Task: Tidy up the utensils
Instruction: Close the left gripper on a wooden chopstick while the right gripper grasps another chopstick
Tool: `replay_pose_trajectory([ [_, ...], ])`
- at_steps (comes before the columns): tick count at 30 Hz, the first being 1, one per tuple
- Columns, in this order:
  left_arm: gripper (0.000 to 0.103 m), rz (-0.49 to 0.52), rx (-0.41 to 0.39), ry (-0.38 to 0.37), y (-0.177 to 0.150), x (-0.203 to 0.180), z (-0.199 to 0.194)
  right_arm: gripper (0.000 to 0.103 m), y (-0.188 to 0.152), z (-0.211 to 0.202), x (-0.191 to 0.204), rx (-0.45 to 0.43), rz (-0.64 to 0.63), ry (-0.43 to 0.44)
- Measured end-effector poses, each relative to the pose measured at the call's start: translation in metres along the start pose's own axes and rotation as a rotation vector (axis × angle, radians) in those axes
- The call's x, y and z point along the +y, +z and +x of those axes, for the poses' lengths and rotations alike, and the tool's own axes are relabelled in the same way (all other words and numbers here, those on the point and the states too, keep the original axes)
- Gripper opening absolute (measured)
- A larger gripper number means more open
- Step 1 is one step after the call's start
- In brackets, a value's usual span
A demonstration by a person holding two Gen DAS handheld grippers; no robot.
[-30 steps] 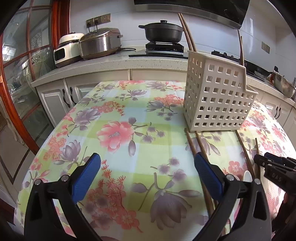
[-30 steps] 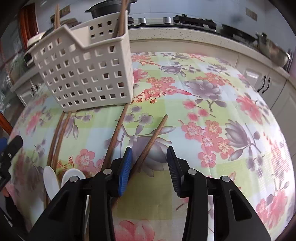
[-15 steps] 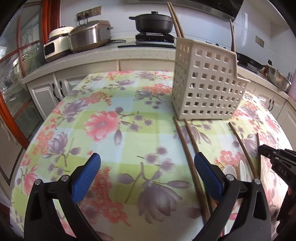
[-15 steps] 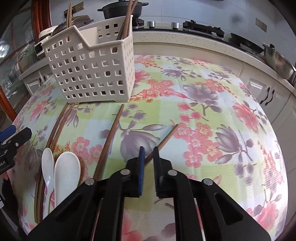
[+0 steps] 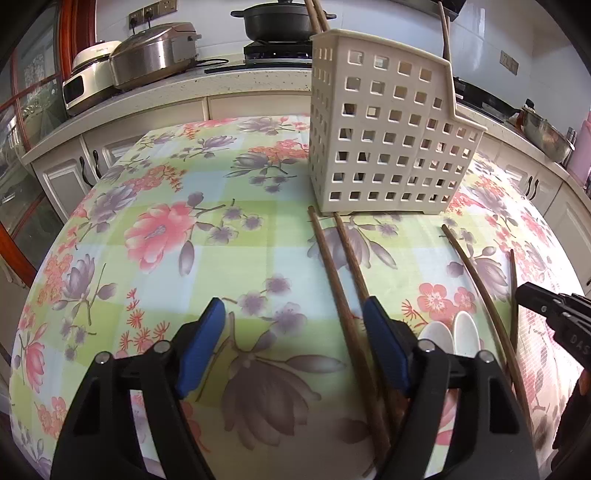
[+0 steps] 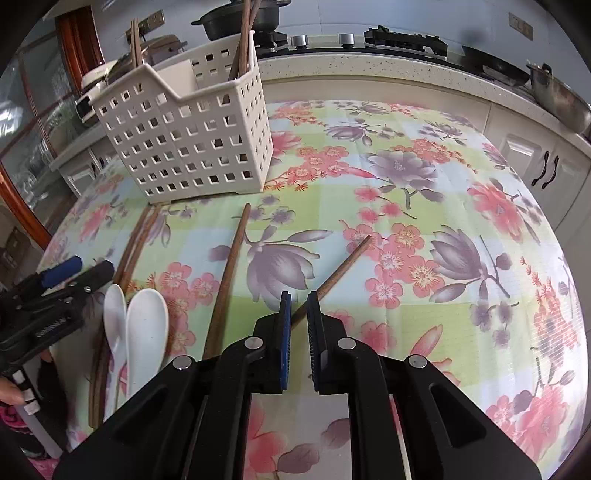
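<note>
On the flowered tablecloth stands a white perforated basket [image 5: 384, 147] [image 6: 184, 147] with several chopsticks upright in it. A pair of brown chopsticks [image 5: 332, 269] lies in front of it. My left gripper [image 5: 293, 314] hovers low over them with its jaws closing; one chopstick lies between them near the right finger, untouched. My right gripper [image 6: 298, 306] has a single chopstick [image 6: 340, 266] pinched between its blue pads, though the jaws are easing open slightly. Another chopstick [image 6: 229, 273] and two white spoons [image 6: 144, 332] [image 5: 450, 336] lie between the grippers.
A kitchen counter runs behind the table with two rice cookers [image 5: 147, 62], a black pot [image 5: 277, 22] on the stove and a metal bowl [image 5: 546, 133]. A wood-framed glass cabinet [image 5: 22, 129] stands at the left. A person's hand [image 6: 11, 391] shows at the left edge.
The right gripper's jaws closed onto the single chopstick and shifted with it. The left gripper came lower and nearer the chopstick pair, and its jaws narrowed.
</note>
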State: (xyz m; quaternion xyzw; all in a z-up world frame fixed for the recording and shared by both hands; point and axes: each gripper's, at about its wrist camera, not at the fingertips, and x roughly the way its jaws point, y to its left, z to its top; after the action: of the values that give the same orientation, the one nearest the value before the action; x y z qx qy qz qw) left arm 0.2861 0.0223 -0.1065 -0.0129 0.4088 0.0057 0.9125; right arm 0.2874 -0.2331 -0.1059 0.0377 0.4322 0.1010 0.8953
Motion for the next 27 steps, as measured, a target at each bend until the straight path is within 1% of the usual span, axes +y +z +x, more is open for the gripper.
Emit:
replay_pose_trajectory([
  [1, 0.067, 0.0, 0.005, 0.0, 0.001, 0.0, 0.002, 0.011, 0.0, -0.001, -0.001, -0.006, 0.005, -0.003],
  [3, 0.058, -0.006, 0.024, -0.007, 0.002, 0.0, 0.007, 0.011, 0.0, -0.003, -0.002, -0.011, 0.014, -0.004],
  [6, 0.052, -0.01, 0.041, -0.029, 0.005, -0.001, 0.012, 0.011, 0.0, -0.004, -0.005, -0.017, 0.031, -0.009],
  [8, 0.051, -0.001, 0.042, -0.011, 0.007, -0.005, 0.015, 0.011, 0.0, -0.005, -0.008, -0.02, 0.046, -0.017],
  [10, 0.044, 0.015, 0.042, 0.028, 0.01, -0.01, 0.019, 0.011, -0.001, -0.006, -0.011, -0.016, 0.06, -0.023],
  [11, 0.033, 0.02, 0.037, 0.033, 0.011, -0.012, 0.02, 0.011, -0.001, -0.006, -0.012, -0.012, 0.064, -0.027],
  [12, 0.02, 0.028, 0.036, 0.027, 0.012, -0.015, 0.02, 0.011, -0.001, -0.006, -0.013, -0.007, 0.067, -0.029],
  [14, 0.009, 0.048, 0.032, 0.023, 0.011, -0.018, 0.019, 0.011, -0.003, -0.004, -0.012, 0.008, 0.067, -0.03],
  [17, 0.007, 0.059, 0.027, 0.0, 0.008, -0.019, 0.017, 0.011, -0.006, -0.001, -0.009, 0.02, 0.066, -0.025],
  [20, 0.007, 0.06, 0.026, -0.019, 0.005, -0.017, 0.014, 0.014, -0.005, 0.002, -0.003, 0.023, 0.062, -0.029],
  [25, 0.007, 0.052, 0.025, -0.029, 0.001, -0.011, 0.011, 0.014, -0.002, 0.002, 0.001, 0.017, 0.082, -0.028],
  [27, 0.007, 0.047, 0.023, -0.035, 0.0, -0.007, 0.009, 0.017, -0.001, 0.001, -0.001, 0.015, 0.094, -0.03],
])
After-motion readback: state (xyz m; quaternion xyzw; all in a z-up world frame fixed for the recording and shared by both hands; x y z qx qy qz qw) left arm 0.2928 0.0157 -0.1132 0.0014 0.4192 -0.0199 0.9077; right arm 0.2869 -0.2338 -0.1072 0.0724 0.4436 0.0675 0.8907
